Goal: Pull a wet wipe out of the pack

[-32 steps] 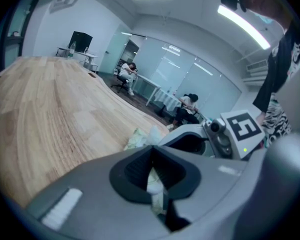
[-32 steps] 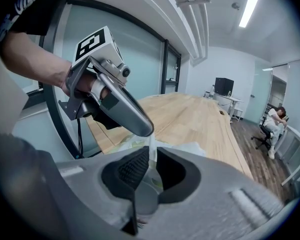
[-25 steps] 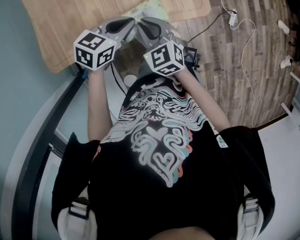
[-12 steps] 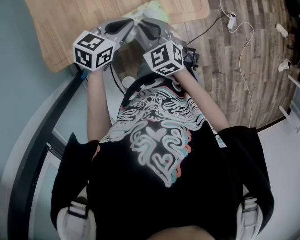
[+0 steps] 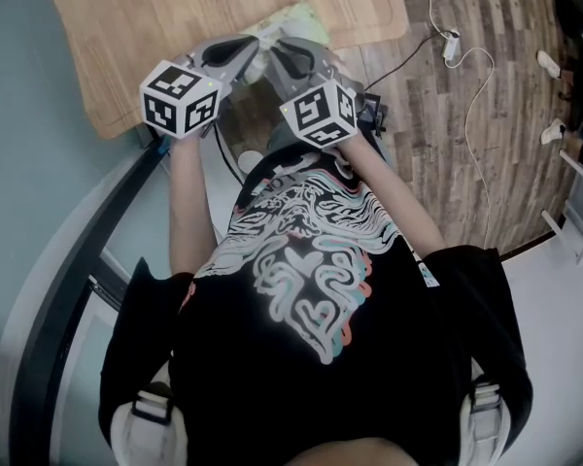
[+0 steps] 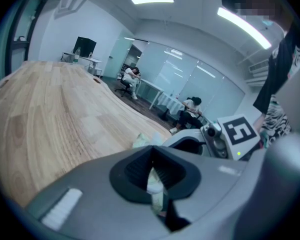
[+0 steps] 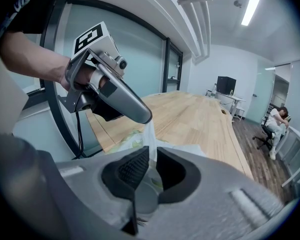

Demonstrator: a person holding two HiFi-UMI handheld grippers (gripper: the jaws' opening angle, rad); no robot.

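Where the wooden table [image 5: 165, 22] meets its near edge, the wet wipe pack [image 5: 296, 14] lies just beyond both gripper tips. Left gripper [image 6: 151, 153]: jaws pressed together, pinching a white wet wipe [image 7: 149, 132] that hangs from its tip down toward the pack. Right gripper [image 7: 150, 158]: jaws closed on pale, green-printed material, apparently the pack's edge. The two grippers sit side by side, tips almost touching. A white cable [image 5: 481, 85] trails across the plank floor [image 5: 496, 163].

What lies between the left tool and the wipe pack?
A white wet wipe, stretched from the left tool down to the pack; the right gripper view shows it.
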